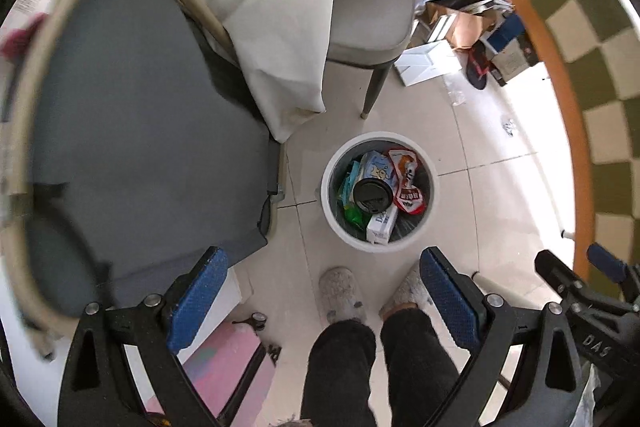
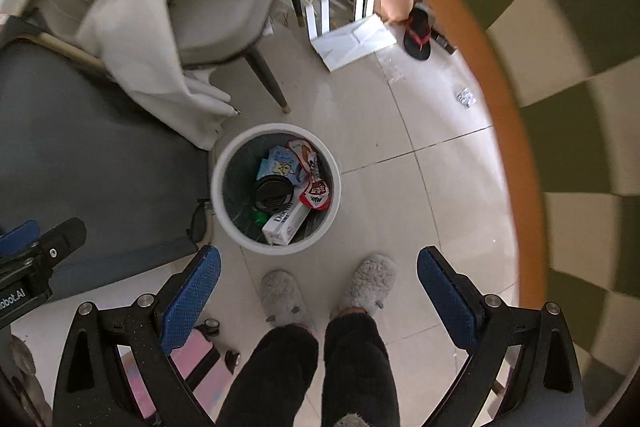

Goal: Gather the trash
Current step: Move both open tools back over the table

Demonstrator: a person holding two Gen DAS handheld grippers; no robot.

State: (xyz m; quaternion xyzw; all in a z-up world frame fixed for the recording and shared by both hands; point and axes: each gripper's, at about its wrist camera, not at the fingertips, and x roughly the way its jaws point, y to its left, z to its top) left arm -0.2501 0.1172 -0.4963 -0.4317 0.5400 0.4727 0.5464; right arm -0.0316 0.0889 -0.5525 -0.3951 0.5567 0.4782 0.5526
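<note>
A white round trash bin (image 1: 332,211) stands on the tiled floor below both grippers; it also shows in the right wrist view (image 2: 224,211). Inside lie a black cup lid (image 1: 372,194), a white carton (image 1: 382,225), a red snack wrapper (image 1: 408,183) and a blue-white packet (image 1: 374,167). My left gripper (image 1: 320,291) is open and empty, high above the floor. My right gripper (image 2: 320,291) is open and empty too, just right of the bin. A small crumpled wrapper (image 2: 466,97) lies on the floor by the table edge.
A grey chair (image 1: 372,23) draped with white cloth stands behind the bin. A grey-cushioned seat (image 1: 140,131) is at left. A round table with orange rim (image 2: 516,131) and checkered top is at right. Boxes and a slipper (image 2: 418,35) lie beyond. The person's slippered feet (image 2: 280,295) stand below.
</note>
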